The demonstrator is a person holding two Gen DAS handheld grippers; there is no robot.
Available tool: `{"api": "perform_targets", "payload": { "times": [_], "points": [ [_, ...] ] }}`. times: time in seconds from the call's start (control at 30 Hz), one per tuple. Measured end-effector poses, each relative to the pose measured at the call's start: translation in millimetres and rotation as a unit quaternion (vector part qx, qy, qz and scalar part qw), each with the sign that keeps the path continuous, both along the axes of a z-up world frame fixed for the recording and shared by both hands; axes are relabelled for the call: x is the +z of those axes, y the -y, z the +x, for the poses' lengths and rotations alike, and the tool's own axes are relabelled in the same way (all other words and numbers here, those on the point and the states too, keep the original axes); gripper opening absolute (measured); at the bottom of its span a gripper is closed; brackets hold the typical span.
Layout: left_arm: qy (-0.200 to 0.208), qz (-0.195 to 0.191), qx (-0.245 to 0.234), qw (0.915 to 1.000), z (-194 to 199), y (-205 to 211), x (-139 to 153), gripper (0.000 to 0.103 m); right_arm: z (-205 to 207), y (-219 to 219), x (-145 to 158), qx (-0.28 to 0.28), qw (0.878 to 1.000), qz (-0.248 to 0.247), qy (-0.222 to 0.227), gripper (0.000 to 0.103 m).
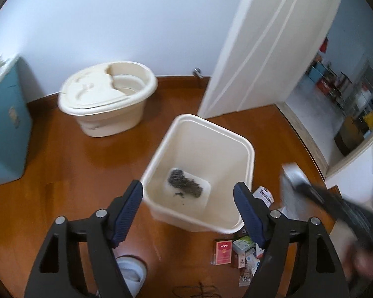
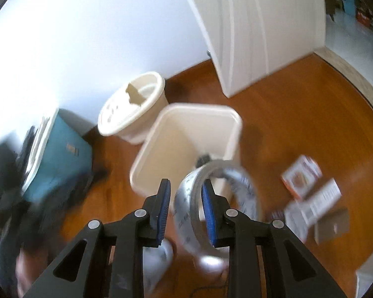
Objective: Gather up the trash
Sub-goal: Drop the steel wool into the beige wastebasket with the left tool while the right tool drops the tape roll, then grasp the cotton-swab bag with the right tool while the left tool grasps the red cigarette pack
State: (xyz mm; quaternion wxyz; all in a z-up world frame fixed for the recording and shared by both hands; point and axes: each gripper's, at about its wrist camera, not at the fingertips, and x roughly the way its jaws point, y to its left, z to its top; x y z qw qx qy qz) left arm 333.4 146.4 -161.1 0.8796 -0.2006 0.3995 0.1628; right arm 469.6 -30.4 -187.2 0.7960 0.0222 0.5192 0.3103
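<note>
- Left gripper: jaws spread wide, nothing between them; just opened.
- Right gripper: jaws part-closed, lately easing wider; silver tape roll sits on its right finger, band in the gap. Whether the pads pinch it cannot be told through the blur.
- Bin: cream, rectangular, directly ahead of both tools; dark scrap lies at its bottom.
- Loose packets: on the floor, right of the left gripper, beside the bin.
- Boxes and papers: right of the right gripper.
- Round tub: beyond the bin, leftward.
- Risk: the roll may slide off early and miss the bin, given a loosening hold.
</note>
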Motion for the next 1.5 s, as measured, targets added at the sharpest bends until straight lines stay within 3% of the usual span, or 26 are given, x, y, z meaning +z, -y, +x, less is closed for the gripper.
{"api": "perform_targets", "payload": {
  "times": [0.13,0.2,0.23,0.27,0.37,0.5,0.6,0.63,0.7,0.77,0.83,0.93,1.1,1.2,1.27,1.37,1.43,1.5],
  "points": [
    [-0.008,0.017,0.017,0.9997,-20,-17,3,0.075,39,-72,-44,0.013,0.999,-0.043,-0.016,0.030],
    [-0.010,0.006,0.027,0.9996,-21,-28,-1,0.075,53,-94,-68,0.003,0.997,-0.073,-0.036,0.043],
    [-0.010,-0.001,0.032,0.9994,-21,-33,-2,0.075,57,-100,-76,-0.002,0.996,-0.082,-0.042,0.066],
    [-0.009,-0.003,0.033,0.9994,-20,-35,-3,0.075,57,-101,-77,-0.004,0.996,-0.083,-0.041,0.081],
    [-0.004,-0.004,0.017,0.9998,-14,-32,-7,0.075,51,-98,-64,0.005,0.996,-0.081,-0.037,0.084],
    [0.017,-0.027,-0.041,0.9987,-13,-8,-6,0.075,20,-55,-30,0.027,0.995,-0.097,-0.018,0.084],
    [0.039,-0.048,-0.095,0.9936,-9,15,1,0.076,-19,8,-1,0.007,0.995,-0.098,-0.024,0.084],
    [0.045,-0.047,-0.113,0.9915,-8,24,5,0.079,-31,23,6,0.002,0.994,-0.102,-0.026,0.085],
    [0.041,-0.035,-0.176,0.9829,-5,52,9,0.103,-67,69,25,-0.016,0.992,-0.118,-0.029,0.087],
    [0.043,-0.055,-0.217,0.9736,-3,68,7,0.103,-93,100,32,-0.030,0.990,-0.134,-0.031,0.097],
    [0.025,-0.059,-0.233,0.9703,1,88,-3,0.103,-115,129,24,-0.028,0.987,-0.150,-0.051,0.100],
    [-0.017,-0.010,-0.250,0.9680,2,122,-26,0.103,-128,163,-20,-0.019,0.983,-0.166,-0.070,0.100],
    [-0.080,0.059,-0.272,0.9572,9,159,-84,0.103,-121,210,-142,-0.019,0.980,-0.174,-0.098,0.098],
    [-0.098,0.100,-0.272,0.9520,18,177,-120,0.103,-116,216,-194,0.015,0.980,-0.191,-0.055,0.081],
    [-0.098,0.104,-0.261,0.9548,23,183,-139,0.103,-113,214,-230,0.021,0.981,-0.184,-0.062,0.065],
    [-0.098,0.097,-0.252,0.9580,32,189,-164,0.103,-118,200,-277,0.043,0.982,-0.161,-0.088,0.065],
    [-0.105,0.095,-0.248,0.9584,38,192,-182,0.103,-123,191,-301,0.064,0.982,-0.158,-0.080,0.065],
    [-0.112,0.091,-0.248,0.9579,43,192,-197,0.103,-116,194,-321,0.045,0.983,-0.155,-0.088,0.065]
  ]
}}
